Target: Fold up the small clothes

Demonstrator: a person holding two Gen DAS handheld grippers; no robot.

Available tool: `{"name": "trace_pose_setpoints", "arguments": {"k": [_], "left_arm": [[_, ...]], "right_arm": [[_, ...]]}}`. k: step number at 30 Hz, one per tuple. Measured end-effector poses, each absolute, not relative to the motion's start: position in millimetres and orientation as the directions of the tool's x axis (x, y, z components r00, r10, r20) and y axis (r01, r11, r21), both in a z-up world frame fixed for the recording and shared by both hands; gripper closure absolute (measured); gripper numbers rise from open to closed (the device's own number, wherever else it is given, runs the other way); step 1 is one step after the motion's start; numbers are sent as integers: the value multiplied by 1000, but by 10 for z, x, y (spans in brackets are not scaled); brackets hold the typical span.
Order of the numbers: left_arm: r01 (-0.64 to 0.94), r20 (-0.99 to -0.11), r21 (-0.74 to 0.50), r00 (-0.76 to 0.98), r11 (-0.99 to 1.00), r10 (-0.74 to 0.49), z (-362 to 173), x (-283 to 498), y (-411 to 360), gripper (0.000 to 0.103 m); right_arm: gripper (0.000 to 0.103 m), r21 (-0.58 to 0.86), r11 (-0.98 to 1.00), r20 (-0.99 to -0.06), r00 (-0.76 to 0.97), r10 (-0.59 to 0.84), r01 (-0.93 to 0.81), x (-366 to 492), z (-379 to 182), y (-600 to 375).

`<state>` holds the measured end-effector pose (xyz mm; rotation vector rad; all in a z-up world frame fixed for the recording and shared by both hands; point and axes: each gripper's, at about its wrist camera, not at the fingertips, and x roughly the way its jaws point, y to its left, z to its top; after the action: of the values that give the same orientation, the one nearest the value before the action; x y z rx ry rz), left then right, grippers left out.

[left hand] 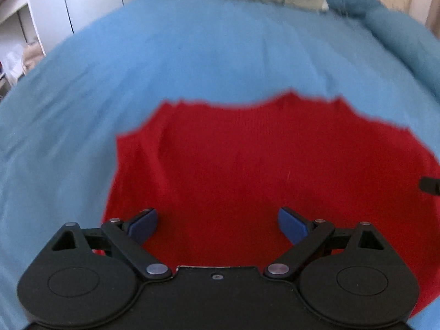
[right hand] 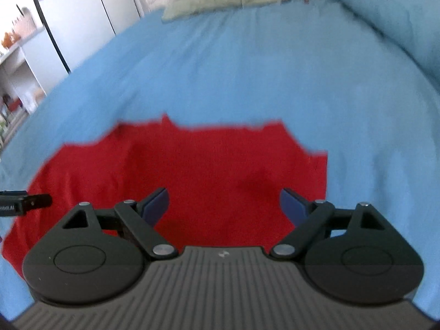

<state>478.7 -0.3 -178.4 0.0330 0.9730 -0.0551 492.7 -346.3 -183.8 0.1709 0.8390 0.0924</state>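
Red garment (left hand: pixel 247 170), one, on blue bedspread (left hand: pixel 192 55)

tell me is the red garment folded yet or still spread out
Spread out: the red garment lies flat on the blue bedsheet, no fold visible. Both grippers, left and right, are open above it.

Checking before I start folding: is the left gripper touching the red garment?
Cannot tell. In the left wrist view the open left gripper sits over the red garment, contact unclear.
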Motion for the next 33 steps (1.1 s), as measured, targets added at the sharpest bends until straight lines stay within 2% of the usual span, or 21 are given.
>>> {"name": "trace_pose_setpoints", "arguments": {"k": [2,6,14,19,24,29,33], "left_arm": [[86,-817,24,576,996,-30,-1833,4744,-23,4],[92,-826,36,563,995,-23,-1783,4768,-49,2],[79,-769,70,639,994,3,-1206,4449,-170,2],[65,-807,23,591,998,-19,-1145,4198,-363,1],[76,-840,-85,532,994,-112,-1254,4026,-554,1],[94,-848,-81,517,992,-118,-1362,4011,-747,1],[94,-850,-83,512,992,-119,-1452,4120,-756,1]], "right_arm": [[0,173,985,-760,639,121,20,4956,-1995,-3463],[0,192,981,-747,654,122,36,4961,-2083,-3514],[0,150,988,-670,739,70,42,4540,-1475,-3488],[0,212,961,-692,722,19,179,4045,-1267,-3501],[0,240,923,-763,647,-12,300,3650,-1451,-3430],[0,241,899,-787,615,-39,366,3464,-1781,-3378],[1,340,821,-788,615,-17,459,3423,-2052,-3521]]}}
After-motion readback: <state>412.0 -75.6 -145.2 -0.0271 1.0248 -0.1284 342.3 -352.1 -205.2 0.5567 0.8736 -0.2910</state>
